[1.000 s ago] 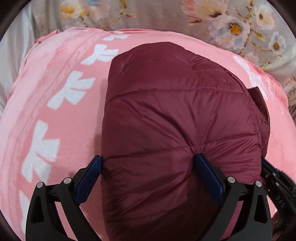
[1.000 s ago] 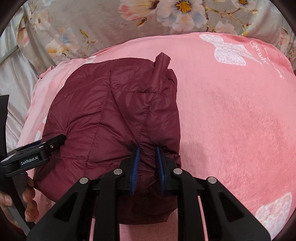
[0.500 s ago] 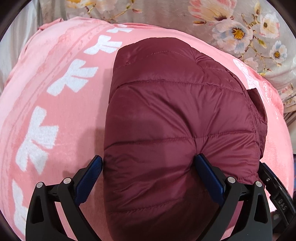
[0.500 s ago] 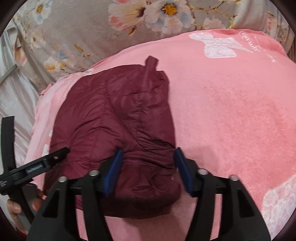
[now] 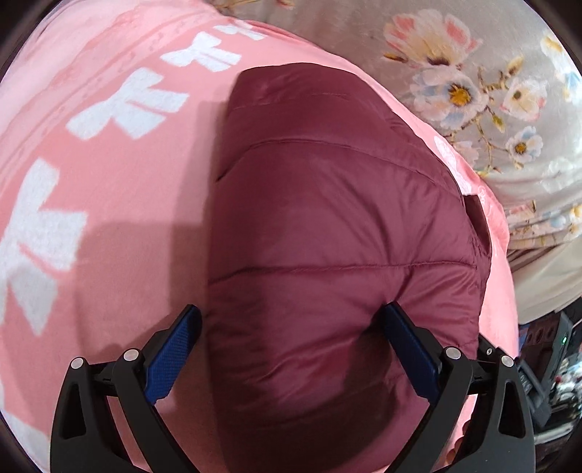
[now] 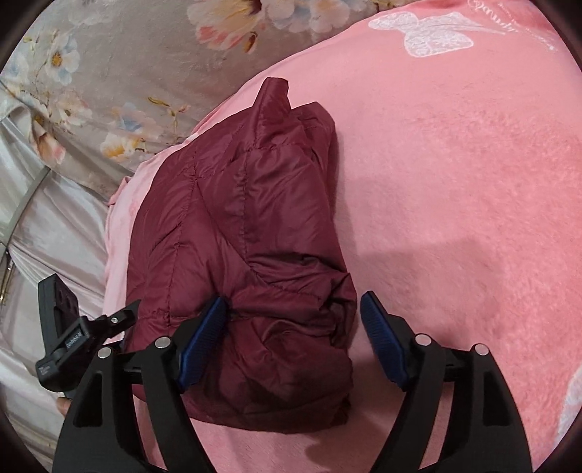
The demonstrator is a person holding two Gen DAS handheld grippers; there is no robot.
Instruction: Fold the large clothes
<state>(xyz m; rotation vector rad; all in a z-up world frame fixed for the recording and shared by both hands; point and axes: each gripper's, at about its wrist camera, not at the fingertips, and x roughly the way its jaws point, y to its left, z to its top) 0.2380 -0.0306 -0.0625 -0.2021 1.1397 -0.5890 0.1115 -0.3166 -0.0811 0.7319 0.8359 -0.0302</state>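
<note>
**Puffy red jacket folded on the pink blanket**

The dark red puffy quilted jacket (image 5: pixel 327 236) lay folded in a thick bundle on the soft pink blanket with white shapes (image 5: pixel 109 189). The blanket was spread over a bed with a grey sheet printed with flowers (image 5: pixel 473 91).

The left gripper (image 5: pixel 291 338) had its jaws spread wide. The near end of the jacket bulged up between its blue pads (image 5: pixel 171 356), and the right pad pressed into the cloth. The pads were not squeezing it.

In the right wrist view, the jacket (image 6: pixel 236 236) sat near the left edge of the pink blanket (image 6: pixel 454 182). A small flap of red cloth stuck up at its far end. The right gripper (image 6: pixel 294 338) also had its jaws wide apart. Its left blue pad (image 6: pixel 200 338) touched the crumpled near corner of the jacket, and the other pad was over bare blanket just beside it. It held nothing.

The black body of the left gripper (image 6: pixel 72 338) showed at the left side of that view, by the jacket's edge. A white butterfly shape (image 6: pixel 429 32) was printed on the far part of the blanket
</note>
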